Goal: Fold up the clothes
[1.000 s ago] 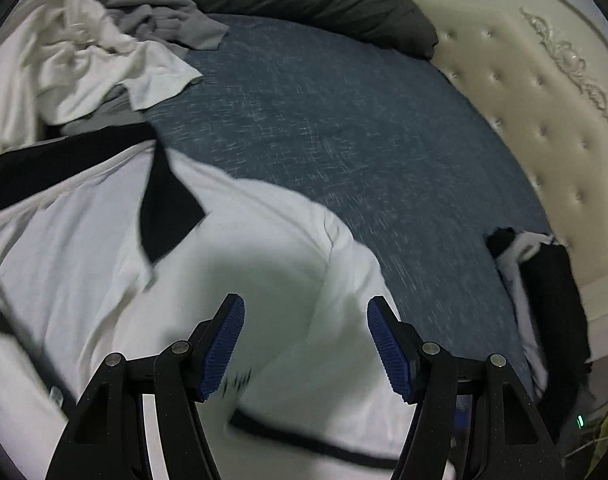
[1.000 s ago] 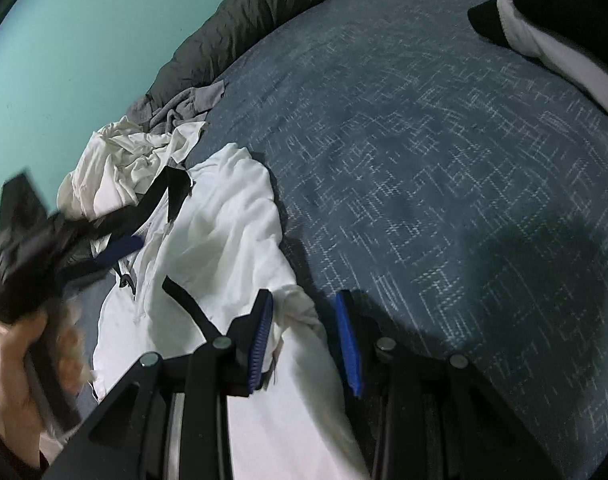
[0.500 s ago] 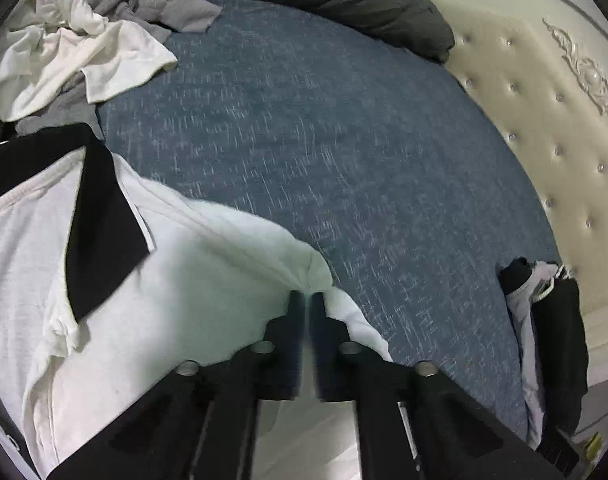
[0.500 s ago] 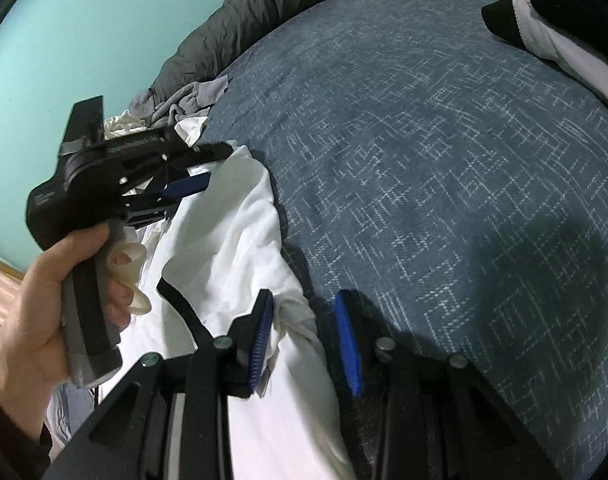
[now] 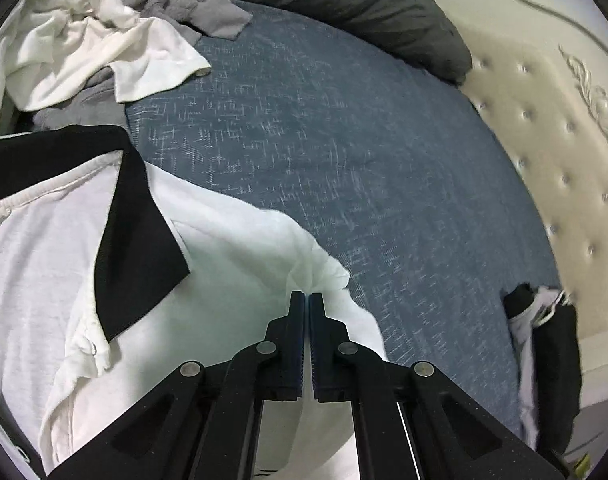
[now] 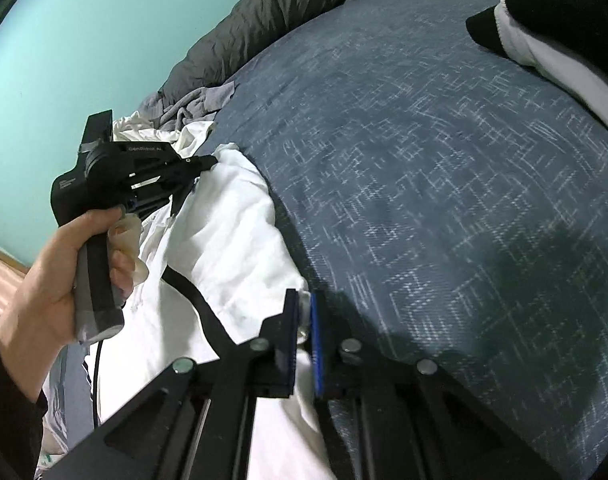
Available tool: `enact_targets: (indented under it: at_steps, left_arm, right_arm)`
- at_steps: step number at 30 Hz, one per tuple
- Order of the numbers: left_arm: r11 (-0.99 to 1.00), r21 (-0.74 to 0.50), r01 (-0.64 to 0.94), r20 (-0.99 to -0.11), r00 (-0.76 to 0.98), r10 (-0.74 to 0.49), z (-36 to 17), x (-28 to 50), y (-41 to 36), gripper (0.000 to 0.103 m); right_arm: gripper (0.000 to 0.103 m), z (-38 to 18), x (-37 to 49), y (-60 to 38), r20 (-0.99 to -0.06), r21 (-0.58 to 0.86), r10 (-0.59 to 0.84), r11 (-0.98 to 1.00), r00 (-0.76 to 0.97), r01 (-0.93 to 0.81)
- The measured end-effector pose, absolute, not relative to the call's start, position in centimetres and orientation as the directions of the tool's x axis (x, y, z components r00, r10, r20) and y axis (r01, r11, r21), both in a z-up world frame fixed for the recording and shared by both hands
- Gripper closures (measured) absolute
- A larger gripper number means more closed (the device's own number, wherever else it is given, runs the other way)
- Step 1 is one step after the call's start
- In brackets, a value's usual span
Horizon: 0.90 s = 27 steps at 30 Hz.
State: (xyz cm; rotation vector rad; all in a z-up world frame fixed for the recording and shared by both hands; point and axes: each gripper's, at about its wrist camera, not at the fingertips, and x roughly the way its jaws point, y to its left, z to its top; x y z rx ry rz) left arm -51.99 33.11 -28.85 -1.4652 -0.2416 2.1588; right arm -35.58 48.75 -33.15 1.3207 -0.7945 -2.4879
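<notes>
A white shirt (image 5: 224,248) with a black collar (image 5: 136,240) lies spread on the blue bed (image 5: 344,140). My left gripper (image 5: 307,296) is shut on a bunched fold at the shirt's shoulder edge. In the right wrist view that same left gripper (image 6: 212,164), held by a hand (image 6: 52,280), pinches the far end of the white shirt (image 6: 224,248). My right gripper (image 6: 303,300) is closing on the near edge of the shirt, and white cloth is squeezed between its blue pads. A black trim strip (image 6: 200,300) runs across the cloth.
A heap of white and grey clothes (image 5: 104,40) lies at the far left beside a dark grey pillow (image 5: 344,0). Black and white garments (image 5: 552,340) sit by the cream tufted headboard (image 5: 564,140). Bare blue bedcover (image 6: 424,160) stretches right of the shirt, with a teal wall (image 6: 84,40) beyond.
My left gripper came down and forward and shut on the shirt's shoulder edge. My right gripper's jaws narrowed onto the near edge of the shirt without moving away.
</notes>
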Motion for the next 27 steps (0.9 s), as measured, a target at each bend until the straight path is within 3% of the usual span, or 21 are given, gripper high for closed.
enact_targets:
  at_steps: [2,8,10,16,17,19,24,26,27]
  left_arm:
    - [-0.854,-0.412,-0.319,-0.814,-0.293,0.502,-28.6,-51.8,32.8,0.097]
    - [-0.839,-0.445,-0.313,-0.784,-0.316,0.534,-26.8,-50.0,29.1,0.062]
    - [-0.835,-0.434,-0.338,-0.787,-0.308,0.534,-26.5,-48.7,28.2,0.057]
    - [-0.819,-0.452,-0.354,-0.811,-0.22,0.542,-27.9,-44.9,26.0,0.056]
    - [-0.816,-0.458,-0.353,-0.811,-0.21,0.546,-28.1,-44.4,25.7,0.056]
    - [-0.811,-0.473,-0.345,-0.807,-0.199,0.556,-28.4,-43.9,25.5,0.056]
    - [-0.797,-0.503,-0.334,-0.797,-0.175,0.577,-29.1,-43.3,25.4,0.058]
    - [-0.795,-0.504,-0.338,-0.799,-0.167,0.578,-29.3,-43.5,25.5,0.083]
    - [-0.797,-0.498,-0.342,-0.802,-0.169,0.573,-29.3,-43.5,25.5,0.086]
  right_arm:
    - [0.098,-33.5,-35.7,48.8,-0.701,0.565,-0.431,-0.822,-0.568,-0.073]
    - [0.096,-33.4,-36.1,49.2,-0.704,0.58,-0.433,-0.808,-0.563,-0.104]
    - [0.094,-33.2,-35.8,49.9,-0.702,0.587,-0.425,-0.8,-0.571,-0.126]
    - [0.087,-32.1,-35.0,51.0,-0.683,0.611,-0.428,-0.779,-0.592,-0.142]
    - [0.084,-32.1,-35.0,50.9,-0.683,0.616,-0.435,-0.775,-0.587,-0.142]
    - [0.066,-32.0,-35.1,50.5,-0.682,0.625,-0.447,-0.767,-0.579,-0.145]
    - [0.065,-32.7,-35.8,50.0,-0.689,0.641,-0.463,-0.749,-0.557,-0.17]
    - [0.065,-33.2,-36.0,50.0,-0.692,0.649,-0.476,-0.74,-0.543,-0.179]
    - [0.065,-33.4,-35.9,49.9,-0.697,0.646,-0.48,-0.742,-0.532,-0.178]
